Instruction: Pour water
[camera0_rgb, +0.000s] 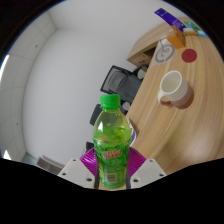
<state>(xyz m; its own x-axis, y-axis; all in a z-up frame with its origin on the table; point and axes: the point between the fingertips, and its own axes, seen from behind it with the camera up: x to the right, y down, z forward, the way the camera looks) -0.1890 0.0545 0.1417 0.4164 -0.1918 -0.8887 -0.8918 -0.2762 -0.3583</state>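
Gripping the green bottle (111, 140), tool (112, 172) hangs off the table edge (140, 100) near a mug (174, 89).

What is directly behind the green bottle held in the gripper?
Behind the green bottle, shut between the gripper's fingers, lie pale floor and the wooden table's edge. The white cup stands off to its side on the table. Whatever the bottle itself covers is hidden.
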